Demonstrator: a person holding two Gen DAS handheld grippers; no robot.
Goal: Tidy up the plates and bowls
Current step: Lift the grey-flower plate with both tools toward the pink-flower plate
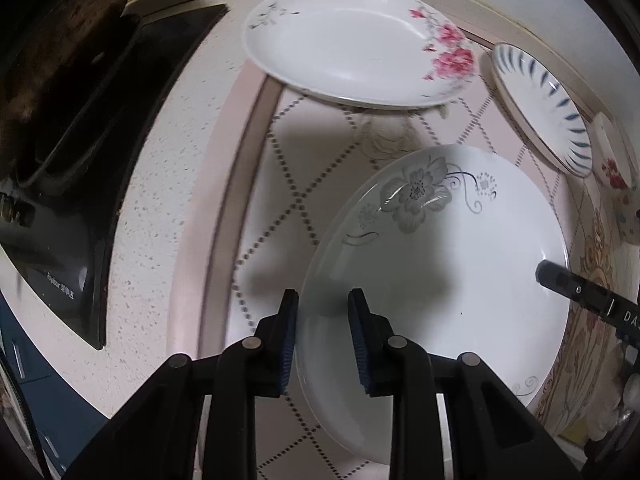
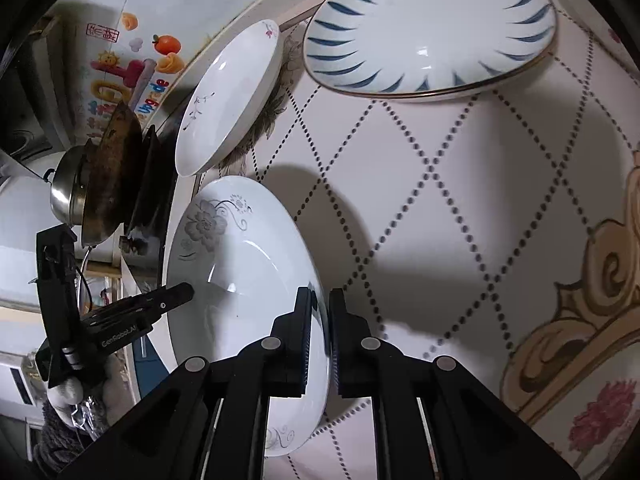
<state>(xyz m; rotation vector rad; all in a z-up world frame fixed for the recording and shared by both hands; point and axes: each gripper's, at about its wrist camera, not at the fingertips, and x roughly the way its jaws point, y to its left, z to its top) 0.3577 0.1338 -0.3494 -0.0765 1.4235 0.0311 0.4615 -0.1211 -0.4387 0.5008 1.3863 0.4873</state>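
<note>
A white plate with a grey flower [image 1: 440, 264] is held above the patterned tablecloth [image 1: 288, 184]. My left gripper [image 1: 323, 300] straddles its left rim with the jaws a little apart, so I cannot tell if it grips. My right gripper [image 2: 320, 296] is shut on the same plate's [image 2: 240, 280] right rim. The right gripper's finger [image 1: 560, 278] shows over the plate's right edge. A white plate with pink flowers [image 1: 356, 44] lies at the back. A blue-striped plate [image 1: 548, 104] lies at the back right, and fills the top of the right wrist view [image 2: 432, 28].
A black stove top [image 1: 76, 184] with a dark wok [image 1: 60, 40] stands at the left on the speckled counter [image 1: 152, 208]. A floral cup [image 1: 616, 176] sits at the far right. A steel pot [image 2: 66, 196] stands beside the wok [image 2: 116, 176].
</note>
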